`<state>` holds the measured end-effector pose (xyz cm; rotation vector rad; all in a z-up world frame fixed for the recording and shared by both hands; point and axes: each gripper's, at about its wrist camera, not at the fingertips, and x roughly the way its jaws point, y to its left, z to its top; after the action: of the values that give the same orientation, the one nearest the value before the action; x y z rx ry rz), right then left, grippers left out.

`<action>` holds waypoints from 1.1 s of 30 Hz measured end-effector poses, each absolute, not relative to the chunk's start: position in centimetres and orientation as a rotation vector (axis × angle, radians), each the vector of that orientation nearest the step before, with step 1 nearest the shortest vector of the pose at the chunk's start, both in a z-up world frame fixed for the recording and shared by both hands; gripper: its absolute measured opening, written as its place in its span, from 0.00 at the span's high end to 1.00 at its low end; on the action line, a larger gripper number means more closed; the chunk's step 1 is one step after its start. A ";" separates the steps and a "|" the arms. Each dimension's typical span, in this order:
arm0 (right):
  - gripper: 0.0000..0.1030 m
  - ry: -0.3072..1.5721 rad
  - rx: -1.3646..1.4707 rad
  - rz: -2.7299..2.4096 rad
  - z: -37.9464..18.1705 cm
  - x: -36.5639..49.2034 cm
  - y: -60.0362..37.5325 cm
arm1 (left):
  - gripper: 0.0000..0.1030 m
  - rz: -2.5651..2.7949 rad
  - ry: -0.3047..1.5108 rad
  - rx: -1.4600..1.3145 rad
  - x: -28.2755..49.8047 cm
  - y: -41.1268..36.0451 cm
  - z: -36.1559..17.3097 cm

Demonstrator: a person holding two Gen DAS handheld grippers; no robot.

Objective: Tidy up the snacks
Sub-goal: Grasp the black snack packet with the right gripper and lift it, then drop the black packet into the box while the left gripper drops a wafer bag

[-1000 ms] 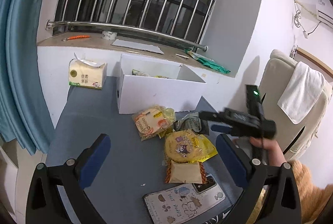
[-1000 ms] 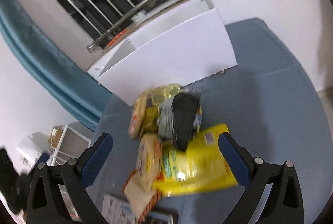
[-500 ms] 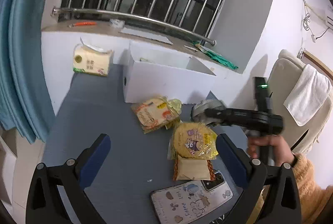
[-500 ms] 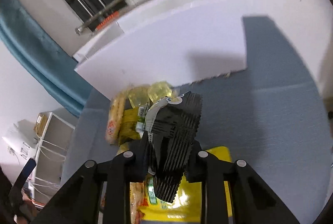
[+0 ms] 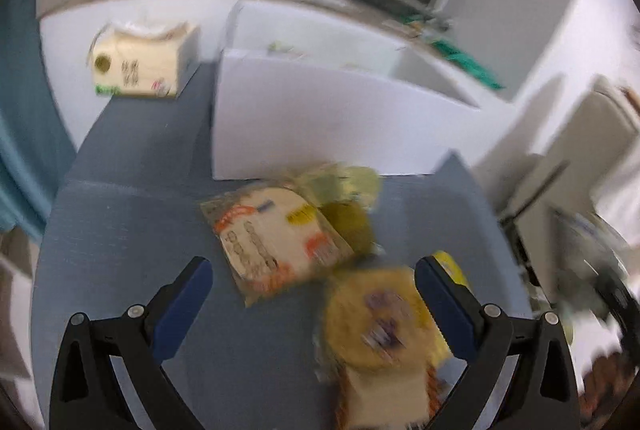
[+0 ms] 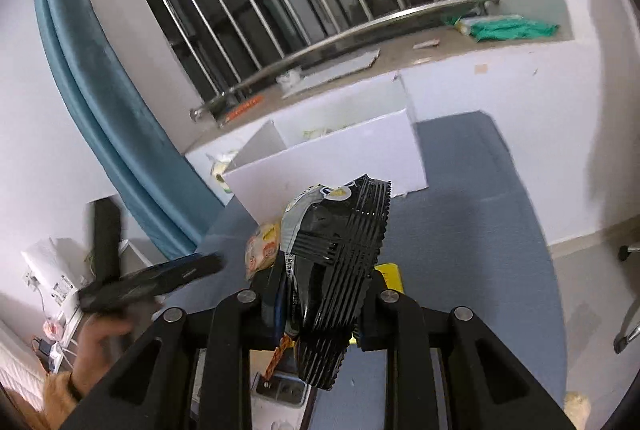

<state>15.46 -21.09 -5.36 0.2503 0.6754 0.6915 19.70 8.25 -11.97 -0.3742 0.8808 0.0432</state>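
My right gripper (image 6: 324, 302) is shut on a black and silver snack packet (image 6: 338, 258) and holds it above the blue-grey table (image 6: 472, 230), in front of the open white box (image 6: 332, 166). My left gripper (image 5: 312, 294) is open over the table (image 5: 120, 230). Between and just ahead of its blue pads lie an orange and cream biscuit pack (image 5: 276, 238) and a round yellow snack pack (image 5: 376, 318). The white box (image 5: 320, 126) stands behind them. The left wrist view is blurred.
A tissue pack (image 5: 140, 66) sits at the table's far left by the wall. A railed window ledge (image 6: 360, 42) runs behind the box. A blue curtain (image 6: 100, 118) hangs on the left. A patterned phone (image 6: 280, 390) lies under my right gripper.
My right gripper shut on the black packet and lifted it off the snack pile. My left gripper dropped forward toward the biscuit and yellow packs.
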 end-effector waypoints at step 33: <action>0.74 0.578 0.198 0.684 -1.3 19.0 -19.7 | 0.26 -0.055 0.604 -0.182 19.7 7.6 -0.4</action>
<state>19.04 -19.73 -1.34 0.1984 0.5782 0.6837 19.68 7.57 -0.43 -0.1824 0.6040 -0.0554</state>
